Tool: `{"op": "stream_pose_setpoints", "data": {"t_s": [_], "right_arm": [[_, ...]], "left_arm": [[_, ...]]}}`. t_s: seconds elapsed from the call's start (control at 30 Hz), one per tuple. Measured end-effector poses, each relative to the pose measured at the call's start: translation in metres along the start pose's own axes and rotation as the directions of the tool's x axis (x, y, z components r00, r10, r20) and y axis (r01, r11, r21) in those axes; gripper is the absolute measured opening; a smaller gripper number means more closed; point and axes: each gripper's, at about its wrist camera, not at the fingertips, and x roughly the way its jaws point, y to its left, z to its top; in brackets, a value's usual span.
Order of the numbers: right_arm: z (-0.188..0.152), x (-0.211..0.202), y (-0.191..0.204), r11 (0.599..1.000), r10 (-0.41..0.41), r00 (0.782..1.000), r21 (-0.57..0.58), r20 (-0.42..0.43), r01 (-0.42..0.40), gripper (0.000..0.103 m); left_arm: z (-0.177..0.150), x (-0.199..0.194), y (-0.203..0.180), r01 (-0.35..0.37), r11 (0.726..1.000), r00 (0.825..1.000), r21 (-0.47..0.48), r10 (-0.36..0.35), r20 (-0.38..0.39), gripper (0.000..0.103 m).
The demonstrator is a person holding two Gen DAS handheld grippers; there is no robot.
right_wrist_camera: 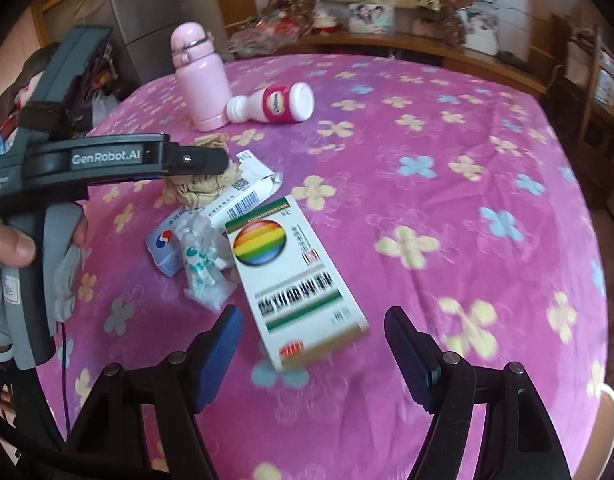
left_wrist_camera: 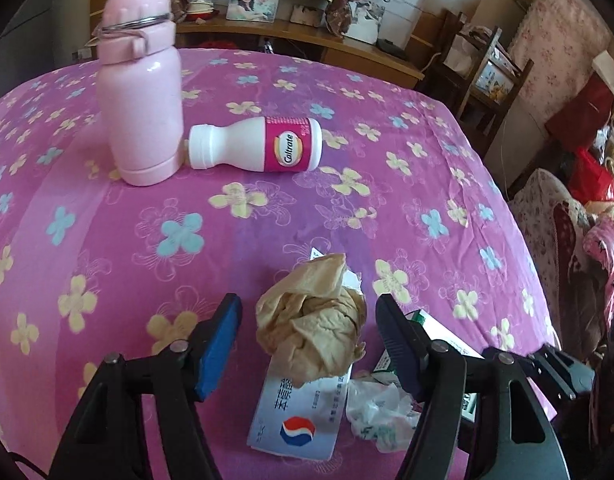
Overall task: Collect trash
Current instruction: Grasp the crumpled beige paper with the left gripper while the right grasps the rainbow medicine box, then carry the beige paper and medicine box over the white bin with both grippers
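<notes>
On the pink flowered cloth [left_wrist_camera: 347, 208] that covers the desk, near its front edge, I see the trash heaped in one small pile. A crumpled tan paper wad [left_wrist_camera: 313, 316] lies on top of a flat white carton with a red-and-blue logo [left_wrist_camera: 297, 420]. Just beside them sits a crumpled white wrapper with green print [left_wrist_camera: 381, 412], and a white box with a rainbow disc [right_wrist_camera: 299, 280] lies flat, its near end toward my right side.

My left hand-held gripper [left_wrist_camera: 309, 344] stands released, its blue pads either side of the tan wad and not pressing on it. From the right wrist view I see a hand [right_wrist_camera: 15, 246] around that tool's grey grip. My right hand-held gripper [right_wrist_camera: 313, 346] is also released, its jaws wide apart with the near end of the rainbow box between them, untouched.

Farther back on the cloth, a pink flask [left_wrist_camera: 141, 80] stands upright with its lid shut, so I cannot tell what is in it. Touching its base, a white Caltrate bottle [left_wrist_camera: 255, 144] lies on its side, cap on, contents hidden.
</notes>
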Motion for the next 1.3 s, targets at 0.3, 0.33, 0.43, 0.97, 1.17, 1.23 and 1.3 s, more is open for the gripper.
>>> {"op": "stream_pose_setpoints", "data": {"t_s": [0.3,0.33,0.43,0.97,1.17,1.23,1.3], "right_arm": [[0.005,0.012,0.007,0.999,0.014,0.999,0.042,0.029,-0.015,0.071],[0.001,0.008,0.007,0.998,0.015,0.999,0.059,0.033,-0.017,0.070],[-0.015,-0.009,0.003,0.991,-0.021,1.000,0.130,0.022,0.018,0.070],[-0.075,-0.045,0.004,0.964,-0.147,0.989,0.222,0.005,0.143,0.063],[-0.085,-0.071,-0.004,0.956,-0.148,0.987,0.265,0.056,0.129,0.060],[-0.090,-0.084,-0.008,0.953,-0.155,0.985,0.274,0.076,0.129,0.060],[-0.096,-0.096,-0.012,0.949,-0.163,0.982,0.288,0.094,0.130,0.060]], "left_arm": [[-0.010,-0.005,0.003,0.004,1.000,1.000,0.014,-0.004,0.007,0.030],[-0.011,-0.008,0.004,0.008,1.000,1.000,0.010,-0.008,0.011,0.030],[-0.019,-0.021,0.005,0.021,1.000,0.999,0.002,-0.021,0.025,0.029],[-0.080,-0.077,-0.037,0.051,0.995,0.997,0.086,-0.056,0.053,0.029],[-0.091,-0.091,-0.067,0.036,0.988,0.996,0.152,-0.048,0.073,0.029],[-0.094,-0.092,-0.078,0.047,0.985,0.996,0.168,-0.060,0.073,0.029],[-0.096,-0.092,-0.091,0.059,0.981,0.995,0.183,-0.073,0.070,0.029]]}}
